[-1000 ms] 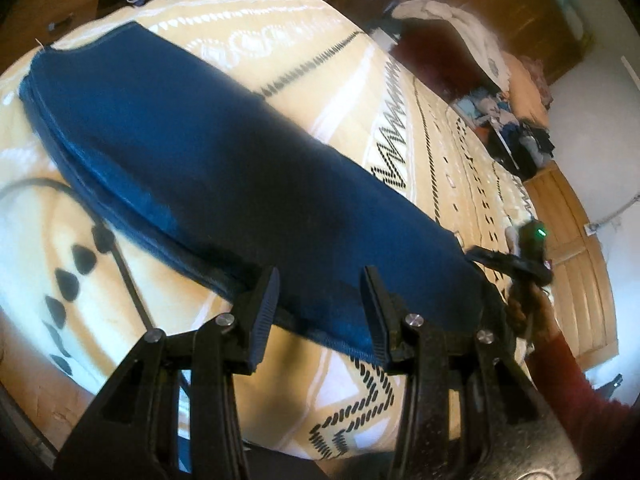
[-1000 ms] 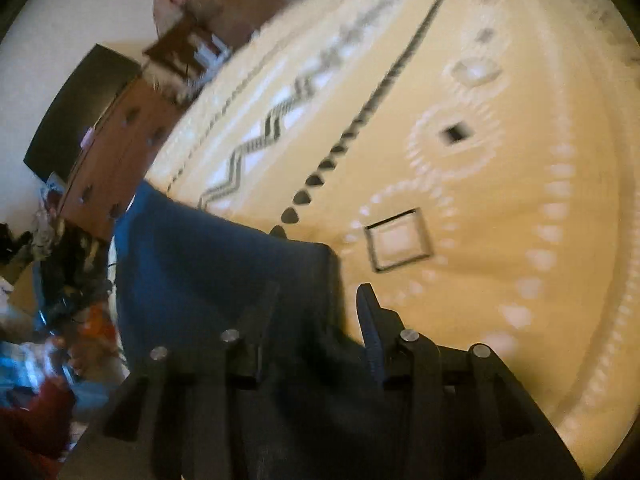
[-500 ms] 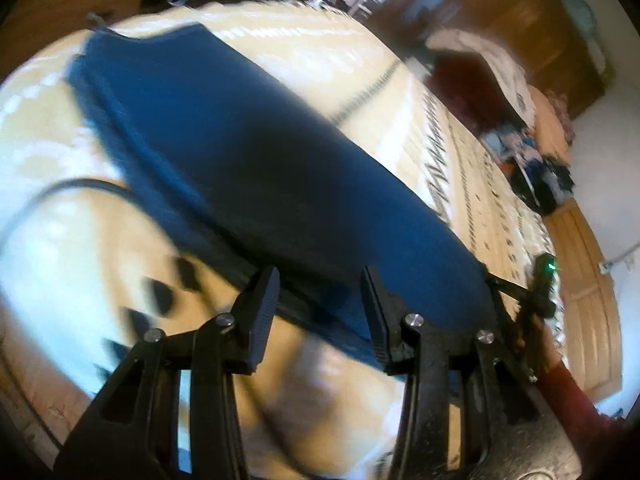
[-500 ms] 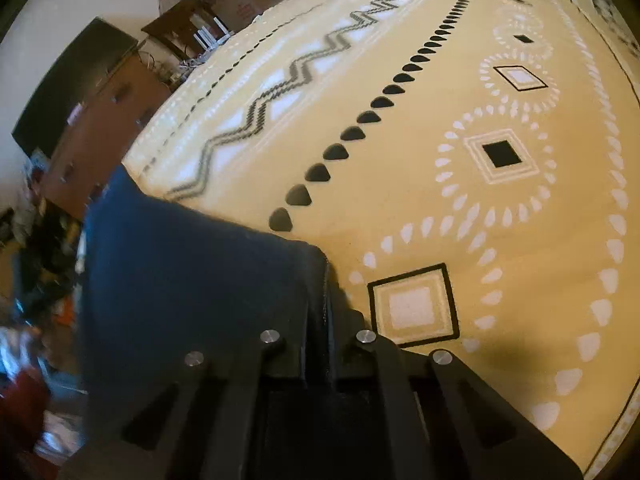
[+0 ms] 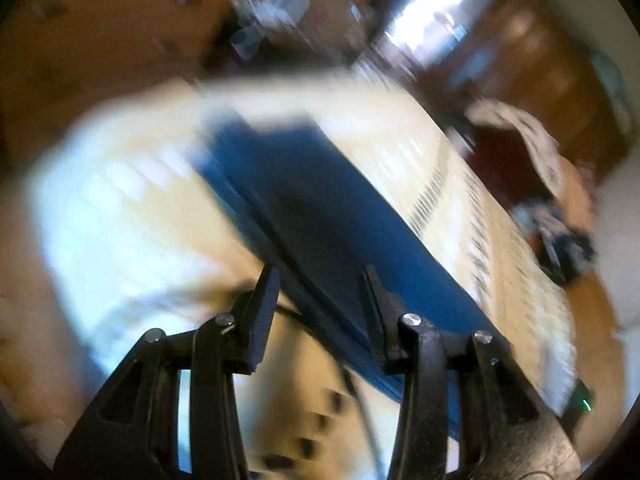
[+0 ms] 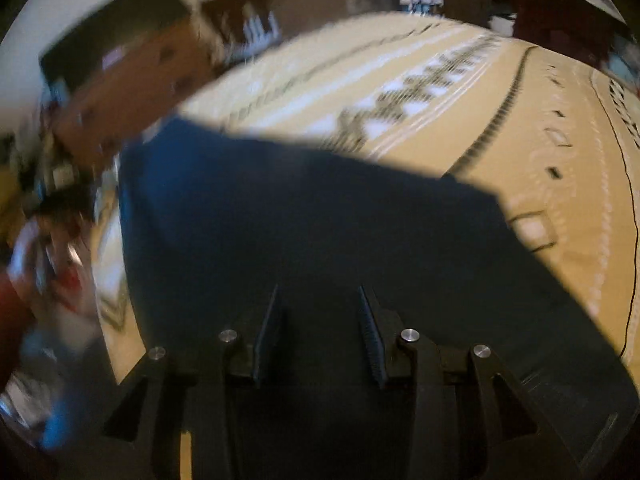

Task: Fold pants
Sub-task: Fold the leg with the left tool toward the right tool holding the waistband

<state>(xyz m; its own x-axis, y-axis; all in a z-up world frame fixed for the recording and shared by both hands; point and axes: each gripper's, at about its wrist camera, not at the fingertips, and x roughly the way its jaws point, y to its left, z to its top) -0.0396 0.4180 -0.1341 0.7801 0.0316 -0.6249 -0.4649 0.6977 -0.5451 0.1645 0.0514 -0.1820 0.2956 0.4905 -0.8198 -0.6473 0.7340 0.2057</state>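
Blue pants are lying across my patterned bedspread; wooden dresser at ten o'clock; left gripper jaws released, right gripper jaws opening over cloth.

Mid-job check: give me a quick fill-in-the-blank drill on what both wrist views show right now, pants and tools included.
1. The pants lying on the patterned bedspread are ____ in colour.
2. The left tool has its two fingers ____, with nothing pinched between them.
3. The right tool hangs over the ____, its jaws opening and nothing gripped.

Missing words: blue; apart; pants
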